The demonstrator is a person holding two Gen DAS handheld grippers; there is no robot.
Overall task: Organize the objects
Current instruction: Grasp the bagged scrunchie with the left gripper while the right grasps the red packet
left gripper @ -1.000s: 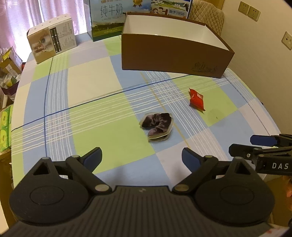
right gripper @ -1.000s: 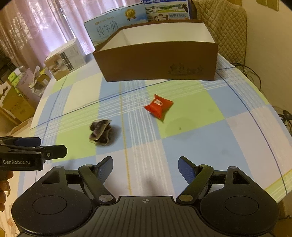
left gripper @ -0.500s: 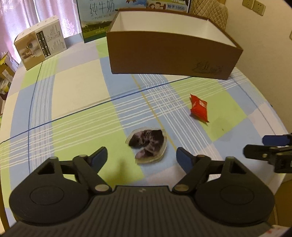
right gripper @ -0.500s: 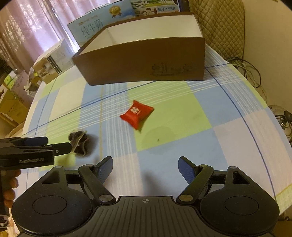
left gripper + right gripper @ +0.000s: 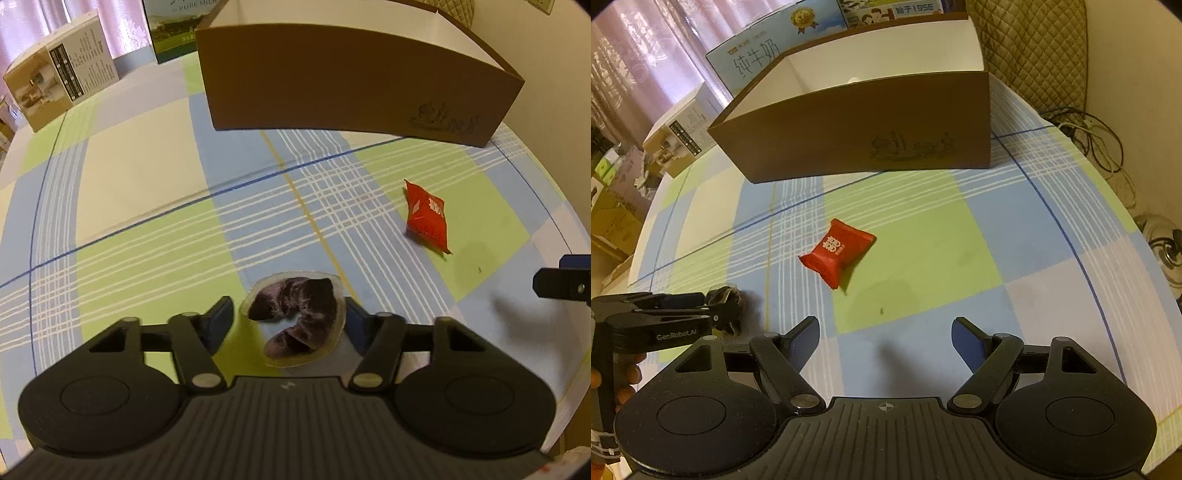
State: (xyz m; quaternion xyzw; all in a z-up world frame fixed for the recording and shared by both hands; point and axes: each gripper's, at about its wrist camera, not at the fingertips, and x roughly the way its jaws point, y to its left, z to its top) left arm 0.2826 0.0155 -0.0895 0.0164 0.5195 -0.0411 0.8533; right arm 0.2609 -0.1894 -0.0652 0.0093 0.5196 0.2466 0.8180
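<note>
The tablecloth (image 5: 147, 177) is a plaid of pale green, light blue and cream, crossed by thin white and dark blue lines. The far box (image 5: 351, 88) is brown outside, white inside. The right packet (image 5: 837, 251) is red with white characters. The near clear pouch (image 5: 295, 317) holds something dark purple-brown.

packet (image 5: 426, 216) before box (image 5: 354, 77), on table (image 5: 140, 166)

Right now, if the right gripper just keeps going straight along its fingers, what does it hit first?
Probably the bare tablecloth just short of the red packet. The right gripper is open with nothing between its fingers, and the packet sits left of centre, so it may pass beside it. Depth is unclear.
</note>
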